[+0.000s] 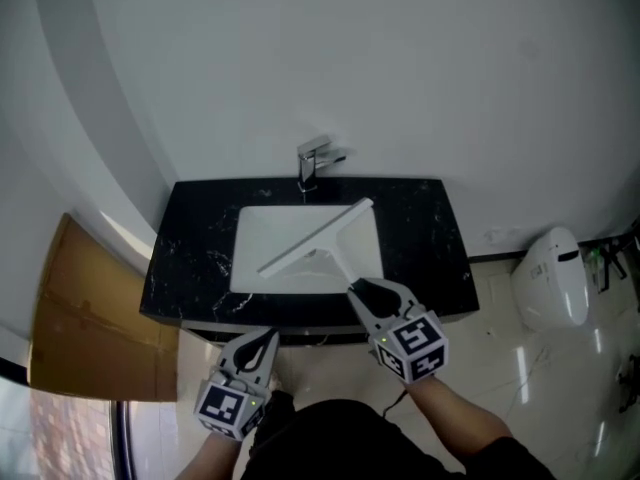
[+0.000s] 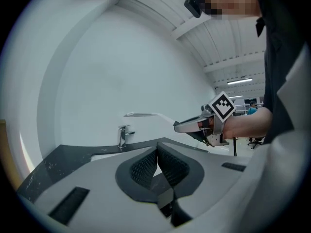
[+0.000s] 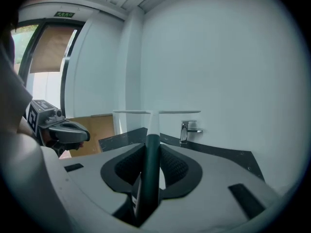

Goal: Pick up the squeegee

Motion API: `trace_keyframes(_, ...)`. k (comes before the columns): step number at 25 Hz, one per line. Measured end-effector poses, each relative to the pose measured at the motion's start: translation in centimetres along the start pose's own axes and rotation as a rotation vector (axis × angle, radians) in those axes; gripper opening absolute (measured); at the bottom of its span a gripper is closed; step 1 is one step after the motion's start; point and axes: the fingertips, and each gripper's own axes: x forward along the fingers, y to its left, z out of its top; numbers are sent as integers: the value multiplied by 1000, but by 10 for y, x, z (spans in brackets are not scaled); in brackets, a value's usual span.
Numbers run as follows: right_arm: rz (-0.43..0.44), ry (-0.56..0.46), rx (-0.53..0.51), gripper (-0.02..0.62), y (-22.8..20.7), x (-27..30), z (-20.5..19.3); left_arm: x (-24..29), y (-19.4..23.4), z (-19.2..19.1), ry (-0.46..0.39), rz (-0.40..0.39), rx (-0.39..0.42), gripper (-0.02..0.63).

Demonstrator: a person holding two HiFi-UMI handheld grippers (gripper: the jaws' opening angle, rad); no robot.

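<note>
A person standing at a bathroom vanity holds a white squeegee [image 1: 315,236] in the right tongs [image 1: 360,290], which are pinched on its dark handle, with the long blade angled out over the white sink [image 1: 258,230]. The sink is set into a black, marble-look surface [image 1: 195,238]. The left tongs [image 2: 156,166] hang low at the near left, off the surface's near edge, pressed together with nothing between them. The head view is too steep to gauge height, but both gripper views show the blade hanging against the pale wall [image 1: 420,58] at about the level of the chrome faucet's [image 1: 312,163] top. The squeegee therefore appears to be clear of both sink and surface, not resting on either. Judged that way, the pick-up itself looks accomplished: the tool is gripped and carried by 1 pair of tongs alone. Little seems left beyond keeping a firm hold on the slim handle so the wide blade does not swing or tip. A brown cardboard sheet [image 1: 90,318] leans at the left of the vanity, above the glossy floor [image 1: 520,368].
</note>
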Motion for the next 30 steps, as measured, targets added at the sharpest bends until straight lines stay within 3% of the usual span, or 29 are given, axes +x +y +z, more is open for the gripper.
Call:
trace_keyframes(4, -6, -6, 23, 103, 0, -55, -15, -7, -40, 1, 10, 2, -4, 0)
trace_keyframes(9, 12, -30, 45, 103, 16, -91, -26, -24, -59, -4, 14, 2, 0, 0)
trace_keyframes(18, -26, -79, 79, 101, 39, -100, -19, -48, -48, -9, 45, -65, 25, 0)
trace_keyframes(30, -47, -92, 40, 101, 67, -85, -6, -74, -18, -7, 12, -55, 29, 0)
